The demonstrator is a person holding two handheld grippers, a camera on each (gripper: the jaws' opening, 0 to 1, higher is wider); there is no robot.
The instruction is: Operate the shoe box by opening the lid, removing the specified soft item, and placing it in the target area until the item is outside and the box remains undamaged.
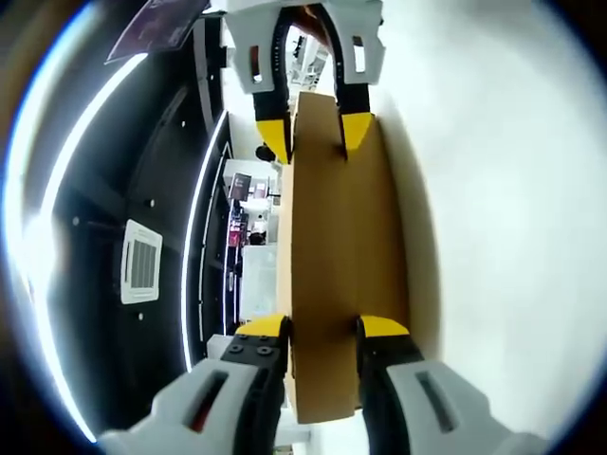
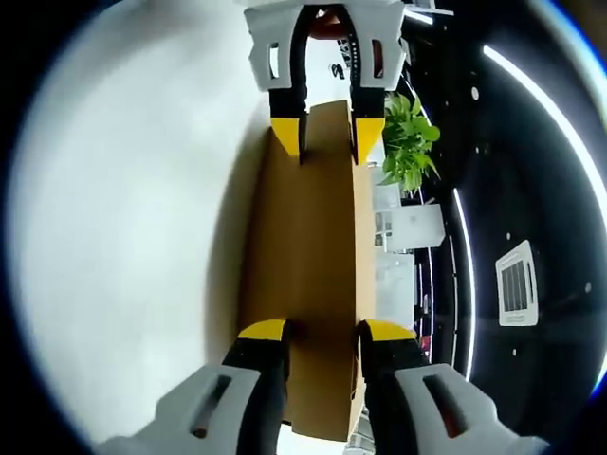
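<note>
Shoe box lid (image 1: 337, 256): brown cardboard panel, held between both hand-held grippers, over the white counter (image 1: 503, 237)
Left hand-held gripper (image 1: 322, 327): clamped on one lid end
Right hand-held gripper (image 2: 321, 330): clamped on the opposite end — yellow tips either side
Background: potted plant (image 2: 410, 142)

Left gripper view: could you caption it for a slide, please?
Both tongs clamp opposite ends of a cardboard lid.
</note>
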